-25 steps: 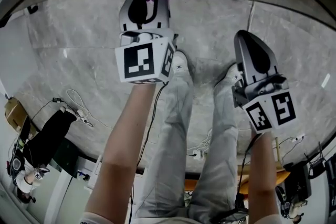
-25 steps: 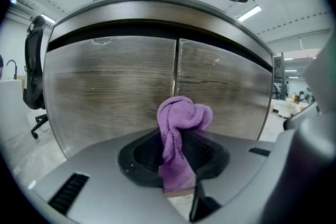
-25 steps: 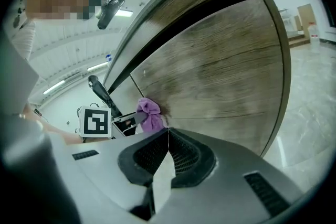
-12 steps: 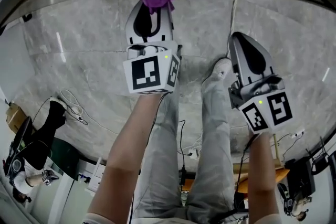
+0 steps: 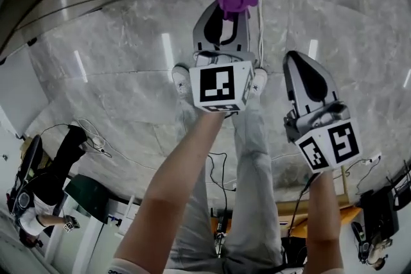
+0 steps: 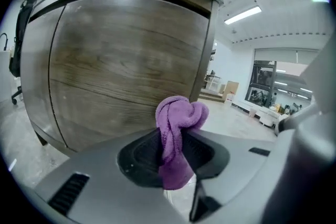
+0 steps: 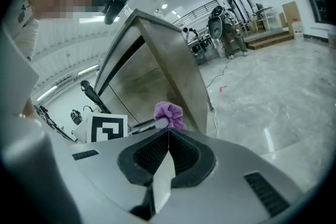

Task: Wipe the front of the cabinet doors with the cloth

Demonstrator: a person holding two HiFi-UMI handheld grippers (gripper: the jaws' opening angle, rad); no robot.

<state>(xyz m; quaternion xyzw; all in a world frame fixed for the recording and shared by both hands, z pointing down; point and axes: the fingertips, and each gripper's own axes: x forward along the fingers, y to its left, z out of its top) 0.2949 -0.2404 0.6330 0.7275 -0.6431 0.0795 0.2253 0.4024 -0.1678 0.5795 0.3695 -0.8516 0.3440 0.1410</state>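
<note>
wood-grain cabinet door (image 6: 126, 60) ahead, purple cloth (image 6: 181, 113) bunched, pinched in left gripper (image 6: 174, 150)

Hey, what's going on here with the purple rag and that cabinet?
A person holds a tool in each hand. The left tool is shut on a bunched purple cloth, held up close to the wooden cabinet door; whether it touches can't be told. The right tool is shut with nothing in it, held beside the left one.
</note>
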